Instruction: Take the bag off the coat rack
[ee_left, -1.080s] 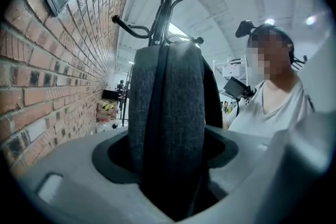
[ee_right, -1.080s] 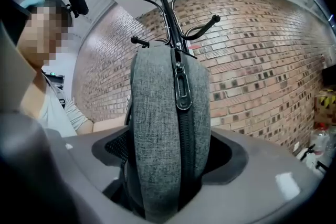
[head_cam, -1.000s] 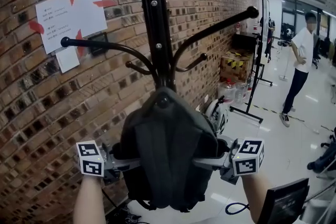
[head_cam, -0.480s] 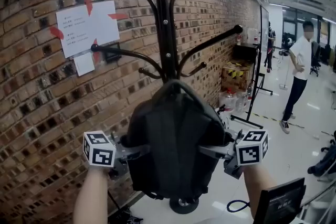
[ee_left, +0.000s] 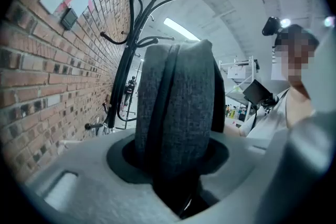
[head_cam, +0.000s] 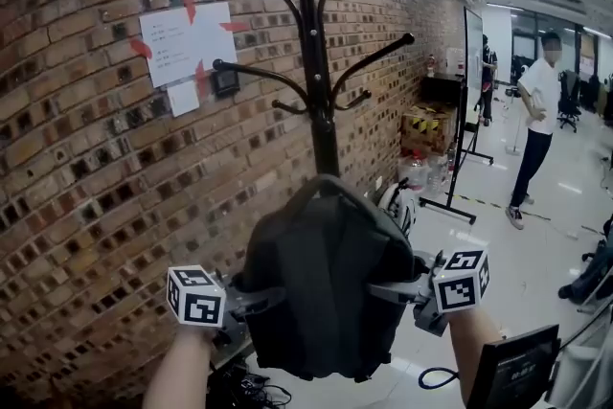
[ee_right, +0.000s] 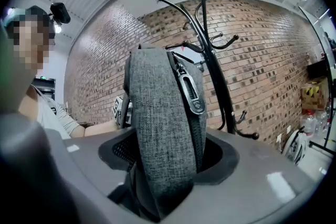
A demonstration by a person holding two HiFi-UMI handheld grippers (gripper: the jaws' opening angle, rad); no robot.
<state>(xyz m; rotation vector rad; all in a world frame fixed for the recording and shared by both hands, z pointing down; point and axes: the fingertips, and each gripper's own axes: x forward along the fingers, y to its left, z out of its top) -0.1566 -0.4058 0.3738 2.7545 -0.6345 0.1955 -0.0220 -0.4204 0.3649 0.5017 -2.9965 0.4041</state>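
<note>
Head view looks forward-down; both gripper views closely share the bag (head_cam: 321, 292).

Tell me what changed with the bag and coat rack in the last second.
The bag came off the coat rack and moved back and down, clear of its hooks. The left gripper and right gripper stayed clamped on its sides. The rack itself stayed put.

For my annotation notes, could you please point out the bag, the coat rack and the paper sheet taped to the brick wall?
bag (head_cam: 321, 292): head view, middle of its dark body.
coat rack (head_cam: 313, 34): head view, upright pole among the hooks.
paper sheet (head_cam: 187, 41): head view, centre of the white page.
</note>
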